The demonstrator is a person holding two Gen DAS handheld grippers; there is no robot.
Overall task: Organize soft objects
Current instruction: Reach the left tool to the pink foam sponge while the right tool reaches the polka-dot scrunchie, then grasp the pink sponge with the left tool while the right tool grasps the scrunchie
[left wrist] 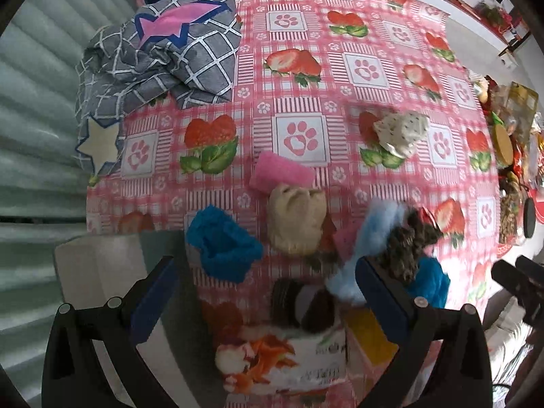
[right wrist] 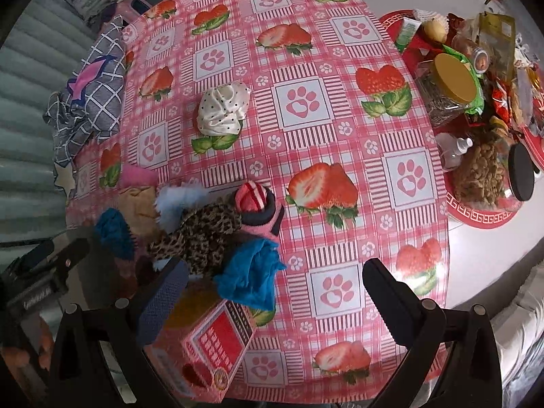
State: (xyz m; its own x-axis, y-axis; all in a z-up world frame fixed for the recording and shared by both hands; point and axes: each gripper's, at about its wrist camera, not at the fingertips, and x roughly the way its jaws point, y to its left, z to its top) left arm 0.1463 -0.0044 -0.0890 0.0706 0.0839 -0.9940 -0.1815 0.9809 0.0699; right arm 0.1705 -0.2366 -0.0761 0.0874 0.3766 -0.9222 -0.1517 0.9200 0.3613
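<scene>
between our left gripper [left wrist: 265, 292] jaws, spread as wide as they go and holding nothing, sits a printed box [left wrist: 282, 357] with dark rolled pieces in its mouth. just past the right-hand pad the leopard-print cloth [left wrist: 404, 248] and pale blue fluffy piece [left wrist: 370, 238] lie heaped together. ahead and between the jaws we see the beige piece [left wrist: 295, 221], a blue knit piece [left wrist: 221, 244] toward the left pad, then the pink piece [left wrist: 282, 171]. the spotted white cloth [left wrist: 401, 132] lies farther, up to the right.

our right gripper [right wrist: 275, 292] is equally wide and empty. the heap sits at its left pad, a blue piece [right wrist: 251, 272] draped nearest, the leopard cloth running away up-left. we judge the left gripper better placed for the heap. the spotted cloth [right wrist: 221, 110] lies well beyond, ahead-left.

the box's contents are hard to identify, and the pile's underside is hidden.
</scene>
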